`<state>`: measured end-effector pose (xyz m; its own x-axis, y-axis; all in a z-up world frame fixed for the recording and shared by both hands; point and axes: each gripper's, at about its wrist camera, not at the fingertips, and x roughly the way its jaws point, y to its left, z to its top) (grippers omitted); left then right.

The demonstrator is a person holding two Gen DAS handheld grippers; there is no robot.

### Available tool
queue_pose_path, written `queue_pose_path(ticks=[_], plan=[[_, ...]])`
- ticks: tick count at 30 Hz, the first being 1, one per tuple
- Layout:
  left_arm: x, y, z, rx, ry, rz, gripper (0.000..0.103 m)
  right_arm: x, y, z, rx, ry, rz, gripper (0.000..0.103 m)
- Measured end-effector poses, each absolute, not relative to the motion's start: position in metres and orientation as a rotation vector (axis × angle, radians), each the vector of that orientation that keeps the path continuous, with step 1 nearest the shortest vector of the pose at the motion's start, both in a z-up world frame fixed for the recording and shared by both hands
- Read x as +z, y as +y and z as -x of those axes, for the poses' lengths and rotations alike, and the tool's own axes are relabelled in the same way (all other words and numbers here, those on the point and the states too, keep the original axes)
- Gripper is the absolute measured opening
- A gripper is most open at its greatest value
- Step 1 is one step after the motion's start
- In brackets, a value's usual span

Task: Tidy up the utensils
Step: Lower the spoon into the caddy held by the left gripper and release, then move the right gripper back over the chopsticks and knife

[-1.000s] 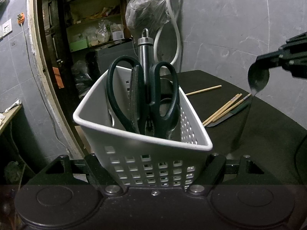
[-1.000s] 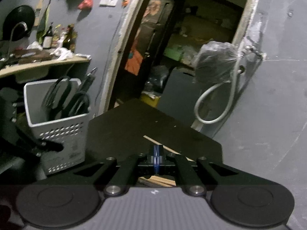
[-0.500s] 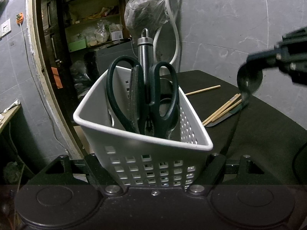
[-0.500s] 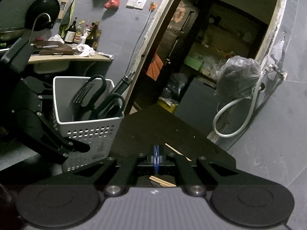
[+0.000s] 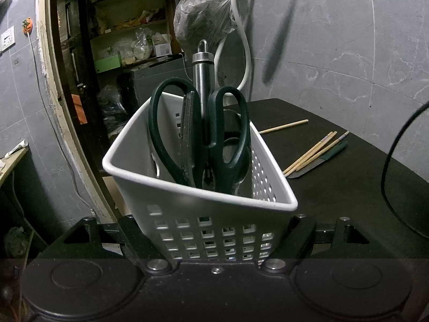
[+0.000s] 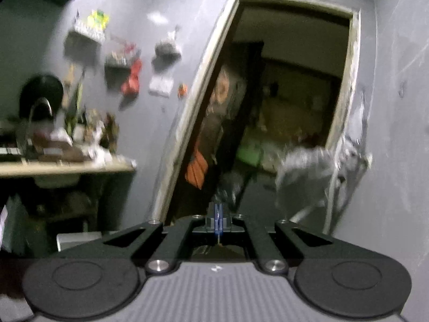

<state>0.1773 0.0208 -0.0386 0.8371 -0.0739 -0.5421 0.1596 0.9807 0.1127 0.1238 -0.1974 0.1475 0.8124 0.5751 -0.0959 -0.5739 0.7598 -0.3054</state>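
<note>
In the left wrist view my left gripper [image 5: 214,224] is shut on the lower wall of a white perforated basket [image 5: 198,196]. Standing in the basket are black-handled scissors [image 5: 161,134], a steel tool handle [image 5: 203,80] and other dark utensils. A spoon [image 5: 278,43] hangs as a blurred dark streak at the upper right, high above the table. In the blurred right wrist view my right gripper [image 6: 219,216] has its blue pads pressed together, with only a thin sliver of the spoon showing between them. It faces a doorway.
On the black table [image 5: 335,201] to the right of the basket lie a bundle of chopsticks [image 5: 313,151], a single chopstick [image 5: 284,126] and a green-handled knife [image 5: 321,161]. A black cable [image 5: 388,166] loops at the right edge. A cluttered counter [image 6: 67,166] stands to the left of the doorway.
My right gripper has risen with the spoon and tipped up. It has left the left wrist view, and table and basket have dropped out of its own. The left gripper and basket stayed put.
</note>
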Motion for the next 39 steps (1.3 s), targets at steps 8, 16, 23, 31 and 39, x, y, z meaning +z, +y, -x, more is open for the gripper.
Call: queue_pose_path(ticks=[8,16,23,31,39], plan=[[-0.039,0.021,-0.177,-0.124,0.566,-0.156,0.080,0.155,-0.176,-0.124,0.765,-0.049,0.353,0.001],[-0.039,0.020,-0.178,-0.125,0.567,-0.155,0.080,0.127,-0.149,-0.118,0.847,0.002,0.402,0.001],[-0.039,0.020,-0.178,-0.125,0.566,-0.155,0.080,0.125,-0.140,-0.112,0.875,-0.014,0.394,0.001],[-0.039,0.019,-0.178,-0.125,0.566,-0.154,0.080,0.112,-0.129,-0.117,0.895,0.040,0.416,0.001],[-0.040,0.018,-0.179,-0.127,0.567,-0.155,0.080,0.098,-0.128,-0.124,0.899,0.079,0.367,0.001]])
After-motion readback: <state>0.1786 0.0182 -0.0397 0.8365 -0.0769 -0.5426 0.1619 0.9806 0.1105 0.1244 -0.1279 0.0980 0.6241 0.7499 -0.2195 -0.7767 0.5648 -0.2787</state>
